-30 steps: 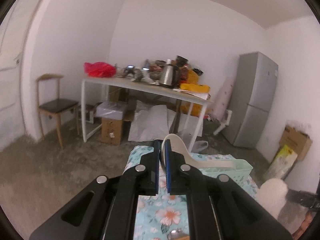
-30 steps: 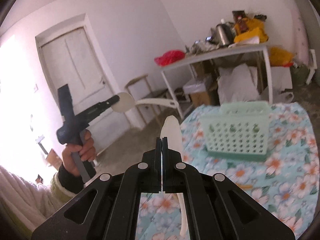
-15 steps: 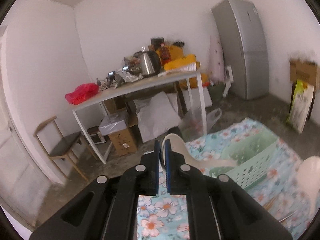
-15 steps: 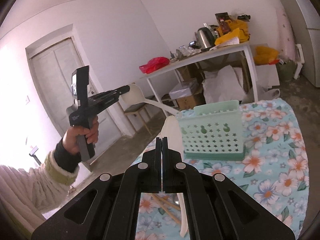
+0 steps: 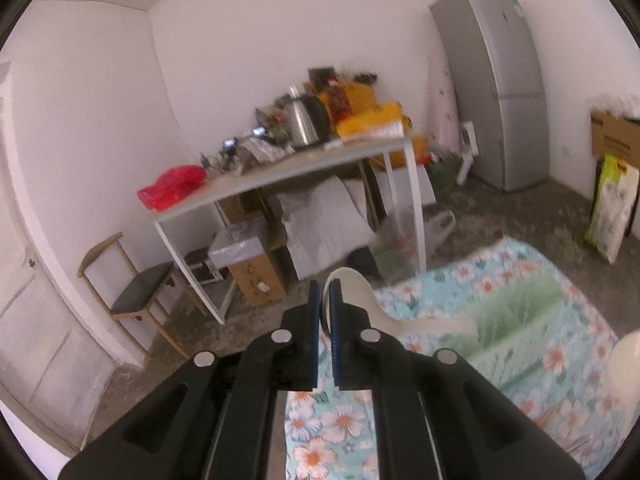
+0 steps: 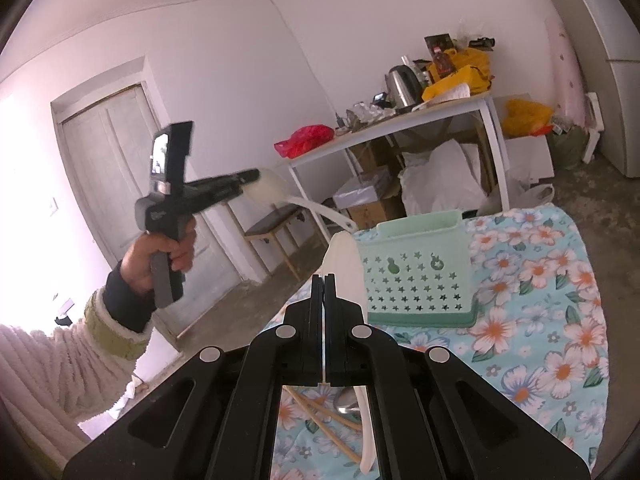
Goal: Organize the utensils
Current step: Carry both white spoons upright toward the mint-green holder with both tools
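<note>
My left gripper (image 5: pixel 325 286) is shut on the bowl of a white plastic ladle (image 5: pixel 356 296); its handle points right toward the mint green basket (image 5: pixel 520 328). In the right wrist view the left gripper (image 6: pixel 250 178) holds that ladle (image 6: pixel 276 192) in the air, left of the basket (image 6: pixel 420 272). My right gripper (image 6: pixel 324 280) is shut on a white rice paddle (image 6: pixel 344 260), held upright just left of the basket. Wooden chopsticks (image 6: pixel 320 416) and a metal spoon (image 6: pixel 346 398) lie on the floral cloth under the right gripper.
The floral tablecloth (image 6: pixel 540 320) covers the work table. Behind stand a cluttered white table (image 5: pixel 280 176) with a kettle (image 5: pixel 304 124), a wooden chair (image 5: pixel 132 288), boxes, a grey fridge (image 5: pixel 500 88) and a white door (image 6: pixel 120 160).
The left gripper has swung up and to the right with the ladle, nearer the basket. The right gripper has moved closer to the basket with the paddle.
</note>
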